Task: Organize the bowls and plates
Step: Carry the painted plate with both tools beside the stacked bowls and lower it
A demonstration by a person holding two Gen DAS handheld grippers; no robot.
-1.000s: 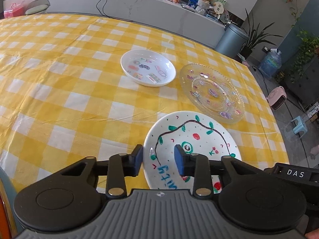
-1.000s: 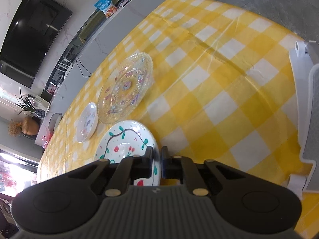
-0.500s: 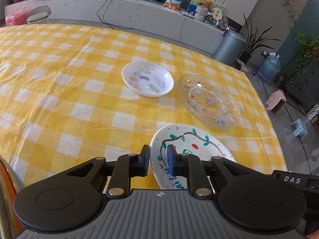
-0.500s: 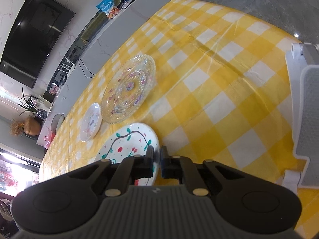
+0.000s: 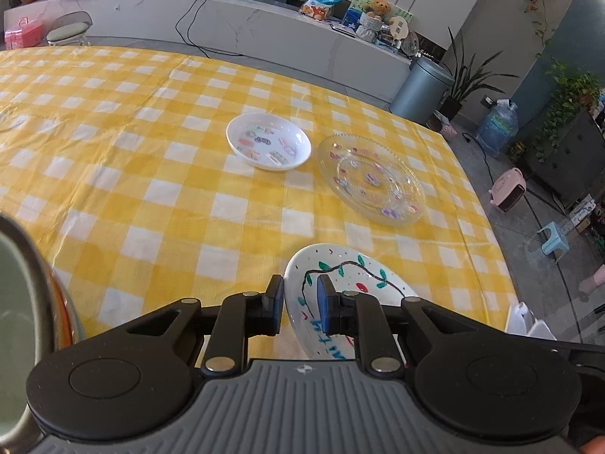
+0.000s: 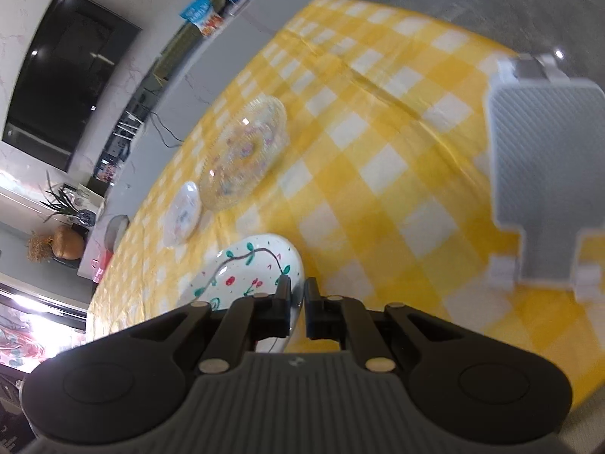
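Both grippers clamp hand-painted plate (image 5: pixel 340 283) by opposite rims, tilted above worktop (image 5: pixel 151 174): left gripper (image 5: pixel 300 310) at its 9 o'clock, right gripper (image 6: pixel 297 310) at 3. Risk: uneven pull slips thin rim, dropping plate; glass plate (image 5: pixel 372 178) lies at 12.

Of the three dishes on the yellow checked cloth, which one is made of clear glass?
The glass plate, the one furthest right in the left wrist view. The checked cloth shows through it, while the small bowl beside it and the painted plate are opaque white.

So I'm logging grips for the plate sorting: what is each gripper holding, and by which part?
Both hold the hand-painted white plate by its rim: the left gripper on one edge, the right gripper on the opposite edge.
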